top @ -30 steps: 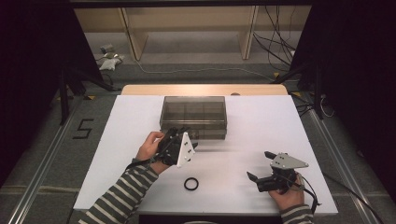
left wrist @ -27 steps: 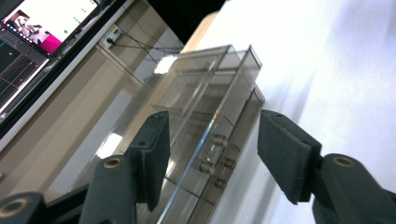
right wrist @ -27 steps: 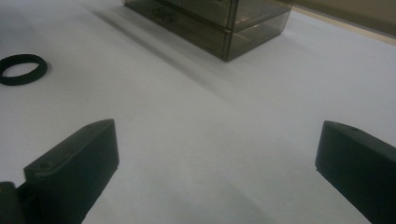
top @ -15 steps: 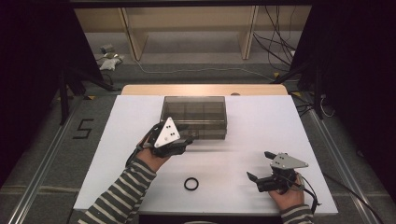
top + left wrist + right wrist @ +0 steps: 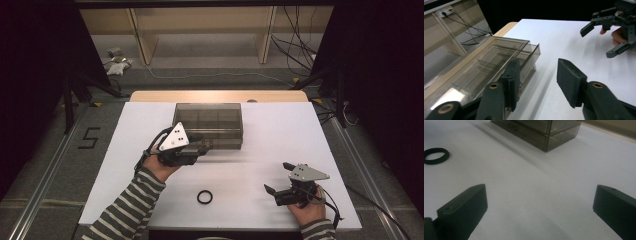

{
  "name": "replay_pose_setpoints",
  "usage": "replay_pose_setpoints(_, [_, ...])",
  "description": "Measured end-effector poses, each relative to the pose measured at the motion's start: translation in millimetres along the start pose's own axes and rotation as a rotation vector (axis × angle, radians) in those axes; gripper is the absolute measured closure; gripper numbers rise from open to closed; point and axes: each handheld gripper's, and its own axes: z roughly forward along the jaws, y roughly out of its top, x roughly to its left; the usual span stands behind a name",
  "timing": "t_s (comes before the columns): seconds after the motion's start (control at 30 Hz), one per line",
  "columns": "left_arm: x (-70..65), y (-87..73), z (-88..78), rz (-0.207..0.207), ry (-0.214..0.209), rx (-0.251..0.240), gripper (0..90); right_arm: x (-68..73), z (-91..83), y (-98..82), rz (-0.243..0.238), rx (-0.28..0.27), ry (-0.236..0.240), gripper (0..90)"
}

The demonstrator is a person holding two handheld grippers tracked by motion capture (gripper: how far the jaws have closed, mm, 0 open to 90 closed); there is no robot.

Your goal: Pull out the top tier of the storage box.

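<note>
High view: the left hand-held gripper (image 5: pixel 202 146) sits at the front left corner of the smoky, clear-plastic compartment box (image 5: pixel 210 120) near the far edge of the white desk (image 5: pixel 280 130). Its half-open jaws have just been closing; one jaw stands beside the box's wall, and no grip is certain. The black rubbery ring (image 5: pixel 204 196) lies untouched near the front edge, so the job looks barely begun. The right hand-held gripper (image 5: pixel 276 187) rests wide open, empty.

— Which colours are seen? A smoky grey box (image 5: pixel 209 124), a black ring (image 5: pixel 204 196), a white table (image 5: pixel 280 135).
— And patterns? Dark and pale stripes are worn on the left sleeve (image 5: pixel 125 210).
</note>
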Motion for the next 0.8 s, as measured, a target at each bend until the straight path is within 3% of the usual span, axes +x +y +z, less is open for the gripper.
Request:
replay_pose_setpoints(0.13, [4.7,0.1,-0.3,-0.04,-0.014,-0.02,52.3,0.2,0.1,0.0,0.0,0.001,-0.003,0.6])
replay_pose_setpoints(0.17, [9.1,0.4,-1.1,-0.069,-0.042,-0.027,52.4,0.3,0.2,0.0,-0.001,0.001,-0.005,0.6])
replay_pose_setpoints(0.37, [15.5,0.9,-2.9,-0.107,-0.065,-0.022,52.6,0.4,0.2,0.1,-0.001,0.002,-0.005,0.6])
replay_pose_setpoints(0.57, [24.8,4.6,1.6,-0.098,-0.099,0.044,48.9,0.1,0.6,0.1,-0.002,0.001,0.001,0.7])
replay_pose_setpoints(0.67, [30.3,6.7,5.7,-0.128,-0.157,0.073,49.9,0.0,0.5,0.1,0.001,0.003,0.002,0.7])
replay_pose_setpoints(0.8, [35.6,9.6,12.0,-0.113,-0.195,0.112,50.0,-0.1,0.2,0.2,-0.001,0.004,0.003,0.7])
